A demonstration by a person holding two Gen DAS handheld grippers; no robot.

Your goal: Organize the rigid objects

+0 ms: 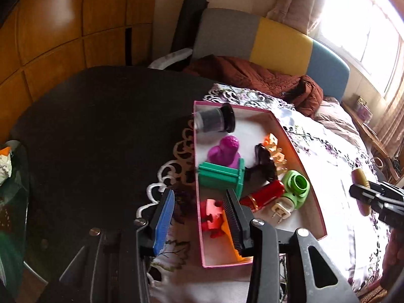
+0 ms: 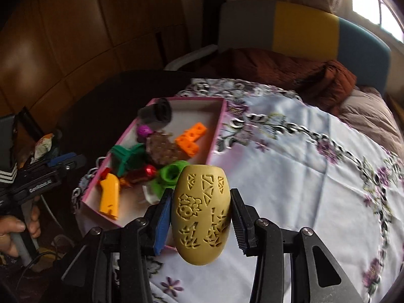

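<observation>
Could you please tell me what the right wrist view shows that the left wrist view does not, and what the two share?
Only the right wrist view shows the carved patterns on the tan egg-shaped object clamped in the right gripper, and a hand holding the left gripper's handle. Only the left wrist view shows the white plug and the left gripper, empty, straddling the box wall. Both show the pink box of items on the floral cloth.

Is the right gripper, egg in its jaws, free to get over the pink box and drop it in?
Probably yes. The right gripper holds the tan egg just beside the pink box, which is open on top. The left gripper straddles the far wall, so keep to the near side.
</observation>
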